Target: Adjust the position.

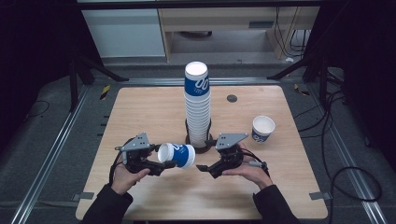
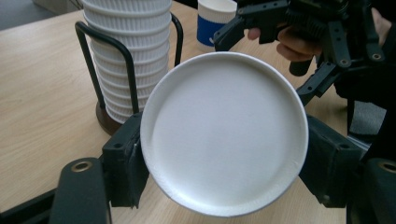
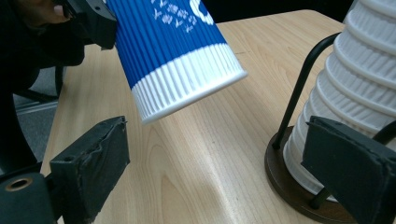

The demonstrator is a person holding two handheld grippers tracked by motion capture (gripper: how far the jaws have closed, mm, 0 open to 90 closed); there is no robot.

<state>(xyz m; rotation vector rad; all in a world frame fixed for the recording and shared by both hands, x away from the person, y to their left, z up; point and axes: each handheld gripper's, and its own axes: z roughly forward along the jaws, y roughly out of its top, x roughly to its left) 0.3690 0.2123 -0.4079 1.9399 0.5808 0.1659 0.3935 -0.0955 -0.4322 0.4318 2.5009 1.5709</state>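
one cup [image 1: 176, 155] in left gripper [image 1: 161, 166]

The paper cup [image 1: 176, 155] is blue with white ribs at both ends and a white logo. It is lying on its side above the table, clamped at its base end. Its white flat bottom [image 2: 224, 133] faces the left gripper view.

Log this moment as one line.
left tool: shut on paper cup, held sideways | right tool: open, empty | cup stack: in holder | spare cup: upright on table
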